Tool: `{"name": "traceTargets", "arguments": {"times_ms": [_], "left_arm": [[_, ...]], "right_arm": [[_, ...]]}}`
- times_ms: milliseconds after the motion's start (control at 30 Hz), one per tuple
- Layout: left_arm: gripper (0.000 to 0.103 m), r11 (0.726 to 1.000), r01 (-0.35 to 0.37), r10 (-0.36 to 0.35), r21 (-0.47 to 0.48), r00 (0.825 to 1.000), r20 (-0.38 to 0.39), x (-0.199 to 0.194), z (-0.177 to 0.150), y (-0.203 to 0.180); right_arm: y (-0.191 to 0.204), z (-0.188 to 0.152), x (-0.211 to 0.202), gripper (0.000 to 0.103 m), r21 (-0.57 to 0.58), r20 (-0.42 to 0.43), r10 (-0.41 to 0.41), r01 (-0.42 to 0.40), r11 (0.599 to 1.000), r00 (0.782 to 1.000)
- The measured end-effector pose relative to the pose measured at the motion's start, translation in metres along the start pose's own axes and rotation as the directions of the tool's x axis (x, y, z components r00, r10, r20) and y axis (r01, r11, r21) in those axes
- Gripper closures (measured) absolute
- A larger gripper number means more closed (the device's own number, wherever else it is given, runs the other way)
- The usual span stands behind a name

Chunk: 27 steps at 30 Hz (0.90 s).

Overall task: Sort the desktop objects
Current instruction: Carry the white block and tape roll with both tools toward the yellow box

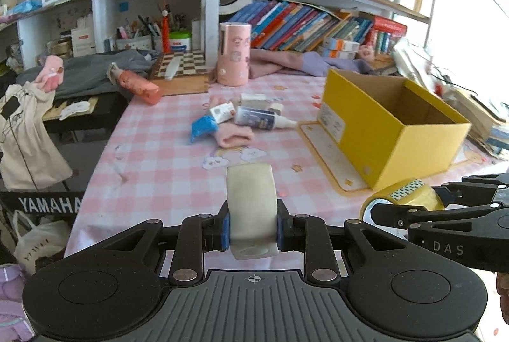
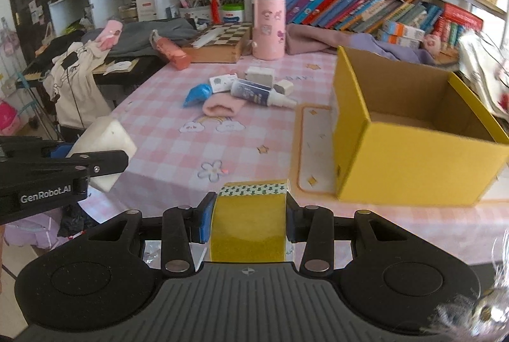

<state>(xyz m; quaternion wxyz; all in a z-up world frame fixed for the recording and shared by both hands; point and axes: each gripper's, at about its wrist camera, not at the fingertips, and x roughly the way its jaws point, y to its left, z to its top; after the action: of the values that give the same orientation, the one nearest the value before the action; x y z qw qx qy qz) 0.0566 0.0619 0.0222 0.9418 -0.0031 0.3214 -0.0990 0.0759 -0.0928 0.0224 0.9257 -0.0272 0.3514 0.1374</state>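
Observation:
My left gripper [image 1: 253, 230] is shut on a white tape roll [image 1: 250, 202], held above the near edge of the pink checked table [image 1: 152, 157]; the roll also shows in the right wrist view [image 2: 105, 144]. My right gripper [image 2: 248, 221] is shut on a yellow tape roll [image 2: 251, 221], which also shows in the left wrist view [image 1: 404, 198]. An open yellow box [image 1: 391, 125] stands on the right [image 2: 413, 157], its inside empty. A pile of small items lies mid-table: a glue bottle [image 1: 261, 118], a pink sock [image 1: 233, 135], a blue item [image 1: 202, 127].
A pink cylinder [image 1: 233, 53] and a chessboard [image 1: 181, 65] stand at the back of the table. A pink bottle [image 1: 140, 85] lies at the left edge. Bookshelves [image 1: 302, 23] fill the back wall. A keyboard and clothes sit to the left, off the table.

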Motion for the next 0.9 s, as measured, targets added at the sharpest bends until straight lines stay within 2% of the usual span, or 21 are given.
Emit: {"name": "traceTargets", "arguments": {"times_ms": [433,667,900], "left_arm": [[0.079,0.995,0.056,-0.055,0.079,0.998,-0.009,-0.021,-0.015,-0.035],[0.079,0.984,0.125,-0.123,0.128,0.992,-0.025,-0.023,-0.021,-0.059],[0.079,0.957,0.227,-0.222,0.183,0.974,-0.047,-0.023,-0.024,-0.084]], "right_arm": [[-0.024,-0.044,-0.045,0.064,0.133,-0.004,-0.051,0.052,0.990,0.999],[-0.033,-0.061,-0.064,0.064,0.165,-0.013,-0.086,0.087,0.982,0.996],[-0.046,-0.082,-0.089,0.064,0.226,-0.027,-0.155,0.157,0.961,0.987]]}}
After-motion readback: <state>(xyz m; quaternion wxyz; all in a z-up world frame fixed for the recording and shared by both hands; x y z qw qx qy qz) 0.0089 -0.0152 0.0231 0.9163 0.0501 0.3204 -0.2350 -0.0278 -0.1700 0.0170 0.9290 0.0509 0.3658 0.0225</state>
